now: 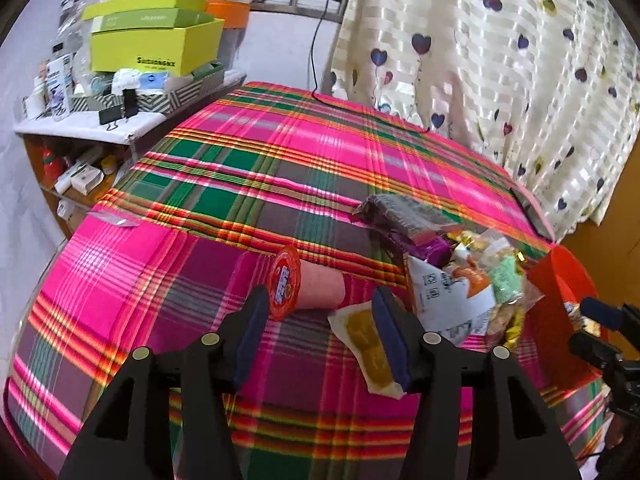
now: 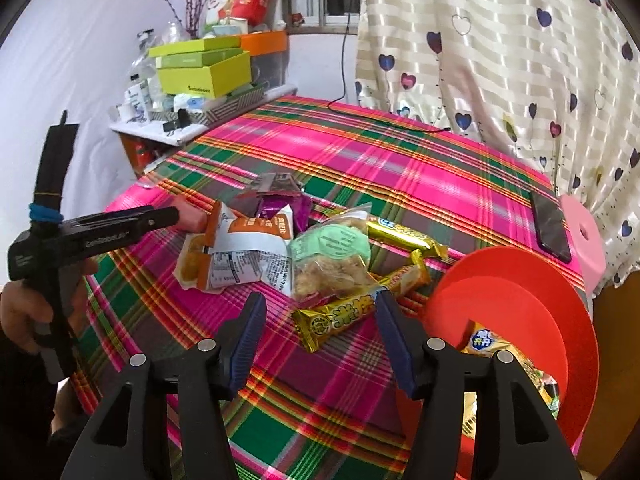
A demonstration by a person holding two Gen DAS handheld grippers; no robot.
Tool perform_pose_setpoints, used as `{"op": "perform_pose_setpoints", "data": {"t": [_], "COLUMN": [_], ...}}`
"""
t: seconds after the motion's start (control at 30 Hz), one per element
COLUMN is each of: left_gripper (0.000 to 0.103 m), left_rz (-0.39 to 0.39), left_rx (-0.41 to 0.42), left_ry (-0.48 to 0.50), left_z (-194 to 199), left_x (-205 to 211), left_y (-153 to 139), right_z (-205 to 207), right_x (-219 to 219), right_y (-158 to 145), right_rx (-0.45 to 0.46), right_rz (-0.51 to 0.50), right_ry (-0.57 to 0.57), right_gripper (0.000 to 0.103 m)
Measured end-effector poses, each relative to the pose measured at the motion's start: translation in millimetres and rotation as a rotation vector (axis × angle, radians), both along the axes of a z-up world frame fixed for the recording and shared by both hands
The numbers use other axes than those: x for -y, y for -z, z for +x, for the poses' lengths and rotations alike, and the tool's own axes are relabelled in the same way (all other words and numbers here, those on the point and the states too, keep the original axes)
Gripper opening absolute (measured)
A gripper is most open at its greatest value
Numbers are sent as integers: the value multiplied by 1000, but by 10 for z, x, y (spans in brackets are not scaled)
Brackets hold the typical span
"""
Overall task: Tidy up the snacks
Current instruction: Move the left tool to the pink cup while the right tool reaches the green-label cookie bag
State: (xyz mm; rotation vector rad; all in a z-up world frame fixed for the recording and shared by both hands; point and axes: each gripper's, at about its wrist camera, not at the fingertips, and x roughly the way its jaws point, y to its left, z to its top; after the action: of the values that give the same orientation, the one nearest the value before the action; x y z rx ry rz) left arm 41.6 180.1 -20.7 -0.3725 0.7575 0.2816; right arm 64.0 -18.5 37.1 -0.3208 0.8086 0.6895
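A pink jelly cup (image 1: 316, 288) with a red lid lies on its side on the plaid cloth, just beyond my left gripper (image 1: 320, 304), which is open. A yellow cake packet (image 1: 366, 344) lies against the inner side of its right finger. My right gripper (image 2: 320, 304) is open over a gold-wrapped bar (image 2: 332, 320) that lies between its fingertips, pads not pressing it. Behind it is the snack pile: a white-and-orange packet (image 2: 240, 248), a green-labelled bag (image 2: 332, 256), another gold bar (image 2: 404, 236). A red bowl (image 2: 520, 280) at the right holds some snacks.
A dark phone (image 2: 550, 220) lies near the table's right edge beside a pink stool (image 2: 584, 232). A shelf with yellow-green boxes (image 2: 204, 68) stands at the back left. A heart-print curtain (image 2: 500, 60) hangs behind. A hand (image 2: 24, 304) holds the left gripper's handle.
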Motion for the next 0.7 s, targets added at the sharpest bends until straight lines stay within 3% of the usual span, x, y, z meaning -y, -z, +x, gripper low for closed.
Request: {"op": "perform_pose_setpoints", "data": {"t": [0.37, 0.7], "left_gripper": [55, 48], "left_rz": [105, 81], "left_rx": [-111, -77], "left_ry": [-9, -21], "left_z": [315, 274], "left_x": [-13, -81], "left_y": [246, 246], "right_z": [143, 207], "right_x": [-141, -384], "right_y": [59, 112], "right_rx": [-21, -47], "right_rz": [4, 36], "right_ry": [-9, -87], "right_gripper": [56, 58]}}
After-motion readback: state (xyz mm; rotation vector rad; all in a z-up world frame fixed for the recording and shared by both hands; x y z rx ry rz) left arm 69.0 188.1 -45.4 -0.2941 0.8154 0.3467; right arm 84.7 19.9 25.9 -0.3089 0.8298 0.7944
